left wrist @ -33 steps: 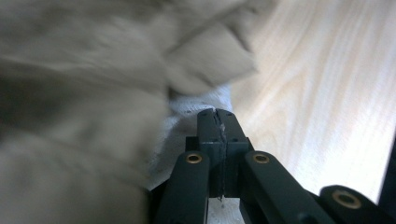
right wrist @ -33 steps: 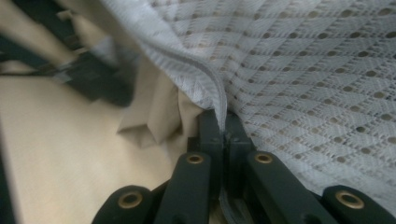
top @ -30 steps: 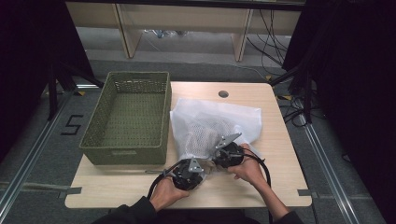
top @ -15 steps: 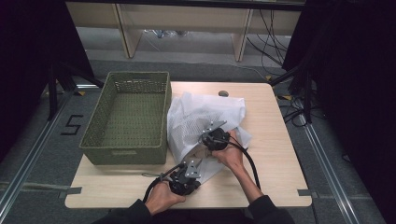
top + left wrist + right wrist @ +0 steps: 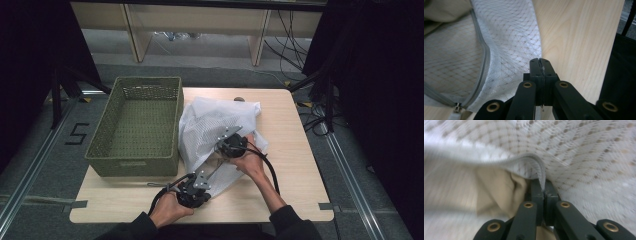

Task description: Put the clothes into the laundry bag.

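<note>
Two hands work at a wooden tabletop (image 5: 295,150). Far left on it sits a green basket (image 5: 137,125) with lots of little holes. Nothing can be seen inside it. Just right of the basket lies a white mesh bag (image 5: 210,125), crumpled up and touching the basket's side.

Near the front edge, the left tongs (image 5: 205,172) point up and to the right. In the left gripper view the left tongs (image 5: 540,65) are pressed together, with a thin bit of the white mesh bag (image 5: 506,37) pinched between them at its edge. A grey zipper (image 5: 482,65) runs along the bag there, and its little pull (image 5: 456,108) hangs at the bottom. Something tan shows through the mesh.

Farther right, the right tongs (image 5: 221,141) rest on the middle of the bag, held by the right hand (image 5: 250,162). In the right gripper view the right tongs (image 5: 543,185) are pressed together too. They pinch the bag's grey edge (image 5: 541,170), which folds over their tips. A tan cloth (image 5: 496,190) sits inside the bag, just left of the tips.

A black cable (image 5: 270,170) loops from the right tongs over the tabletop.
</note>
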Available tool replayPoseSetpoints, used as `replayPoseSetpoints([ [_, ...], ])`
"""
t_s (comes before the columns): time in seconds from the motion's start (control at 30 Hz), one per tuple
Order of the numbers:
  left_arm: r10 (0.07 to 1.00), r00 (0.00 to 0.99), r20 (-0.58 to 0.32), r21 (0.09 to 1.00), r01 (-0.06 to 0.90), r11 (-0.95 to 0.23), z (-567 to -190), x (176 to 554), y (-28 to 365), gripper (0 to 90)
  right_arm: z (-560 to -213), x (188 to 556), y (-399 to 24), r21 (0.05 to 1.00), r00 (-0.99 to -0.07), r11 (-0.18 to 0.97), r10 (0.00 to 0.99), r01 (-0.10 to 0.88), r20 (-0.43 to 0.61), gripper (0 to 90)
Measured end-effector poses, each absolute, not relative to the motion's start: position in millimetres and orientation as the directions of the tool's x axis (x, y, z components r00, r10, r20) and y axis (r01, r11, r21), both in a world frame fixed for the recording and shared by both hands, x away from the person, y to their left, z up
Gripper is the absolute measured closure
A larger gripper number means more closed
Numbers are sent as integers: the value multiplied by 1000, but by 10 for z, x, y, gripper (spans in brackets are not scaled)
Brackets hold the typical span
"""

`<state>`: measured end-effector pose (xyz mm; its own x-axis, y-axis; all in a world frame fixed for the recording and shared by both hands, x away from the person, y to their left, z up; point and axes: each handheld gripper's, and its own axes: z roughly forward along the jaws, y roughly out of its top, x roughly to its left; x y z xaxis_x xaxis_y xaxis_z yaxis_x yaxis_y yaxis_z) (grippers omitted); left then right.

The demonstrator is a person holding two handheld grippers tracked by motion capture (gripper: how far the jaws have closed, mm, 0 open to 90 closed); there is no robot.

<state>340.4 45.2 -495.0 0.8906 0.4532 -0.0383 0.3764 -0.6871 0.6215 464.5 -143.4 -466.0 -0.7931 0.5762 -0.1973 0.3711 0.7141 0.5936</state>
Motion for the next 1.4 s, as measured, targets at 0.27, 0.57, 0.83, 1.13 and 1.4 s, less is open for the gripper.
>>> replayPoseSetpoints([
  [0.27, 480, 877, -5, 569, 398, -720, -4939, 3473, 640, 887, -4405, 4207, -1919, 576, -835, 758, 504, 305, -221, 900],
  [0.57, 551, 834, 21, 589, 435, -681, -4944, 3545, 721, 843, -4581, 3839, -2066, 461, -886, 846, 405, 270, -224, 900],
  [0.83, 538, 843, 26, 657, 391, -645, -4736, 3419, 616, 579, -4688, 3842, -2011, 451, -889, 849, 404, 276, -215, 900],
  [1.13, 546, 837, -31, 640, 436, -632, -4853, 3506, 401, 565, -4718, 3851, -2024, 467, -888, 841, 407, 273, -214, 893],
  [1.4, 657, 752, -56, 672, 515, -533, -5024, 3814, 210, 634, -4606, 3841, -2050, 484, -887, 832, 412, 271, -210, 900],
])
